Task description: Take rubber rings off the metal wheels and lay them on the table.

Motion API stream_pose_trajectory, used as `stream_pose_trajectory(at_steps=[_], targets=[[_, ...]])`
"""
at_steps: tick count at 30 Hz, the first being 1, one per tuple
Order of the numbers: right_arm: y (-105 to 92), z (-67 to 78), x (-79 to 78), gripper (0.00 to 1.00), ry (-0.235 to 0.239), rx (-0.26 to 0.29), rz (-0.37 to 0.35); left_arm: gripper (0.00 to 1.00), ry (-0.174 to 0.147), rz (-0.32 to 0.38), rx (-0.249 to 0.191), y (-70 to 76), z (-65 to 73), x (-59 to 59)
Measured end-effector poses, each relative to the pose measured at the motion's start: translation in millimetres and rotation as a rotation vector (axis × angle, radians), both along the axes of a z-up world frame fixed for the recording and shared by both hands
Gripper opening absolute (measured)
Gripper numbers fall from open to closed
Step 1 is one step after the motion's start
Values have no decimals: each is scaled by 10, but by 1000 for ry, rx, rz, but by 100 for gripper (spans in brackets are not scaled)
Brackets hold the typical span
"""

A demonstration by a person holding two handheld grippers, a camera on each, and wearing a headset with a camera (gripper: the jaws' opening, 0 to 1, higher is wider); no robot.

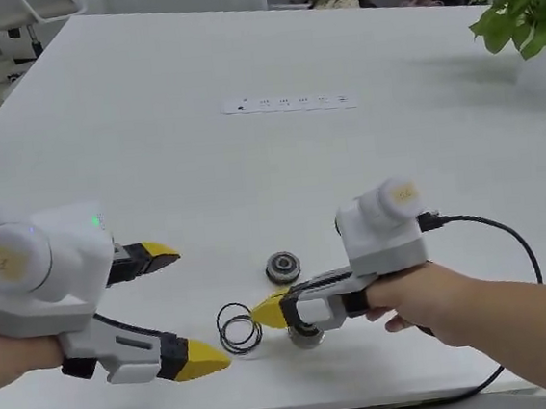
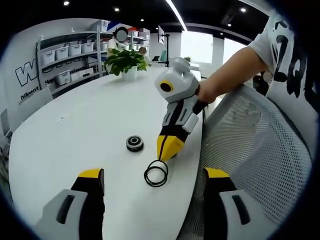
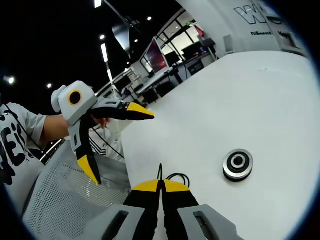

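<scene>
Yellow tips of the right tool (image 1: 264, 312) are closed flat together, with no gap between them in the right gripper view. A thin black strand rises from the seam between the tips. It looks like the edge of one of the rubber rings (image 1: 238, 327) pinched there, though the strand is too fine to be sure. The rest of the black loops lie flat on the white bench (image 1: 248, 149), touching the tip and just ahead of it.

The right hand (image 1: 427, 296) grips the tool from behind, forearm coming in low from the person's right. The tool body is level and close over the bench, and a black cable (image 1: 508, 235) trails from its rear.

The left tool (image 1: 186, 305) is wide open and holds nothing. Its two tips are well apart, neither touching anything. The left hand (image 1: 7, 354) holds it low at the near edge, pointed toward the right tool. In the left gripper view the rings lie ahead of it, centred between the spread jaws, with the right tool's tip just beyond them.

One metal wheel (image 1: 283, 266) lies flat beside the right tool's tips, apart from them and from the rings. A second wheel (image 1: 306, 338) sits directly under the right tool's body, partly hidden by it.
</scene>
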State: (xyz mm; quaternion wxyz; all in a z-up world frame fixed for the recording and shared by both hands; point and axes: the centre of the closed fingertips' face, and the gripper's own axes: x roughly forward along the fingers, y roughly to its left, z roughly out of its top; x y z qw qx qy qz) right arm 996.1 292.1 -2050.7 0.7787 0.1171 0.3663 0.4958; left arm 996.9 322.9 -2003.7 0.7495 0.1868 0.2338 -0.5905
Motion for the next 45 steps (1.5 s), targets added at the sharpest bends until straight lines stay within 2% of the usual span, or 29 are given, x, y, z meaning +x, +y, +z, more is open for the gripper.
stream_pose_trajectory(at_steps=[8,15,24,34,45], targets=[[11,-85,18,0,28,-14,-11,81,8,4,10,37,-44,-22],[-8,-147,5,0,35,-38,-14,81,8,-8,20,-1,-72,-36],[-61,-180,14,4,15,-69,-14,81,11,-14,26,-19,-94,-22],[-135,-80,86,9,-9,-50,-44,81,22,-17,26,-52,-107,5],[-290,15,197,14,-60,-57,-84,79,14,-8,20,-146,-103,154]])
